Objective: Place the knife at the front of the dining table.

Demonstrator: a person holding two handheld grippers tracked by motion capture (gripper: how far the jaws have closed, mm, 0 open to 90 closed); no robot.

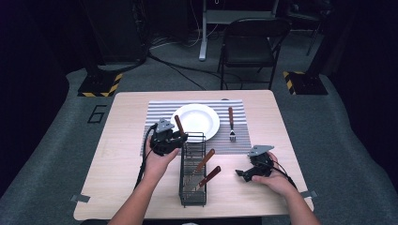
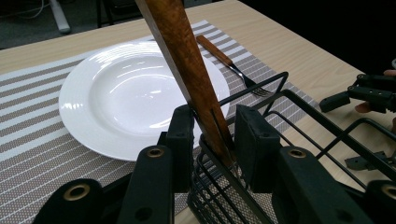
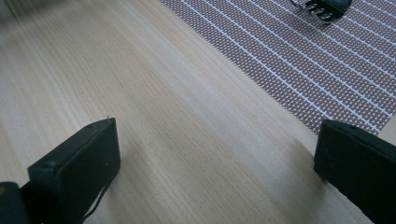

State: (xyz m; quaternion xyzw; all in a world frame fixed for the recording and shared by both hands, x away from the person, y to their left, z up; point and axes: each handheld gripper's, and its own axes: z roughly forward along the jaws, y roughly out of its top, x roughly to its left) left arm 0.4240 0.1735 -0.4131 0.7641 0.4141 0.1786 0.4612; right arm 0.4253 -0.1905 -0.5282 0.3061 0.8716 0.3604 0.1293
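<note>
My left gripper (image 1: pixel 180 137) (image 2: pixel 215 126) reaches over the far end of a black wire caddy (image 1: pixel 192 199) (image 2: pixel 299 102). A wooden utensil handle (image 1: pixel 179 124) (image 2: pixel 182 51) stands up out of the caddy between its jaws. The pads sit close on both sides, with a thin gap still showing at the right one. Two more wooden-handled utensils (image 1: pixel 206 168) lean in the caddy. My right gripper (image 1: pixel 246 173) (image 3: pixel 217 154) is open and empty, low over bare table to the right of the caddy.
A white plate (image 1: pixel 197 119) (image 2: pixel 116 93) lies on a striped placemat (image 1: pixel 155 112) (image 3: pixel 303 60), just beyond the caddy. A wooden-handled fork (image 1: pixel 231 123) (image 2: pixel 224 56) lies to the plate's right. A folding chair (image 1: pixel 251 42) stands behind the table (image 1: pixel 117 178).
</note>
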